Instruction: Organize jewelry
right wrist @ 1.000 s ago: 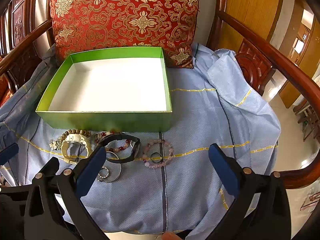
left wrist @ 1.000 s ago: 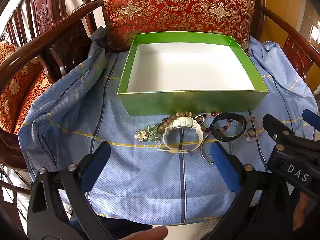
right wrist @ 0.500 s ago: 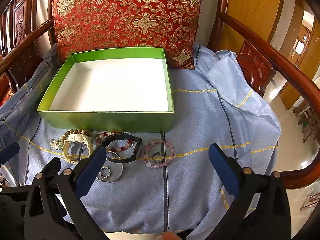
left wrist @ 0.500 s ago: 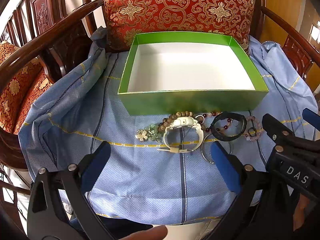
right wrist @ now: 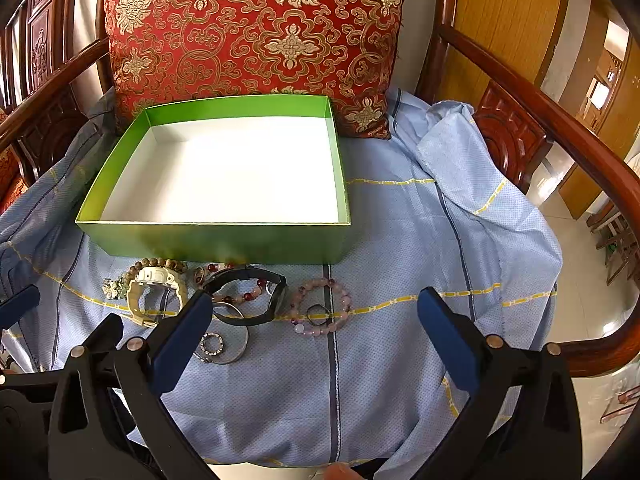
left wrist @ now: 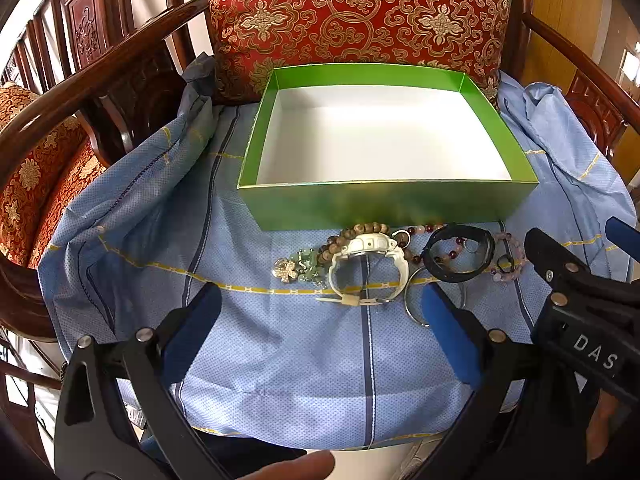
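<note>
An empty green box (left wrist: 384,204) (right wrist: 216,244) with a white floor sits on a blue cloth over a chair seat. In front of it lies a row of jewelry: a white watch (left wrist: 366,246) (right wrist: 154,280), a wooden bead bracelet (left wrist: 352,234), a green and pearl brooch (left wrist: 298,268), a black band (left wrist: 460,254) (right wrist: 248,300), a pink bead bracelet (right wrist: 322,306) and silver rings (right wrist: 222,344). My left gripper (left wrist: 320,312) hangs open just short of the watch, holding nothing. My right gripper (right wrist: 316,320) is open near the pink bracelet, also holding nothing.
A red and gold cushion (left wrist: 352,12) leans behind the box. Dark wooden armrests (right wrist: 560,128) curve round both sides. The blue cloth (right wrist: 440,240) lies bare to the right of the box. A fingertip (left wrist: 296,466) shows at the bottom edge.
My right gripper has crept slightly forward and right, so the box and jewelry sit a little lower in its view. The left gripper and the jewelry have not moved.
</note>
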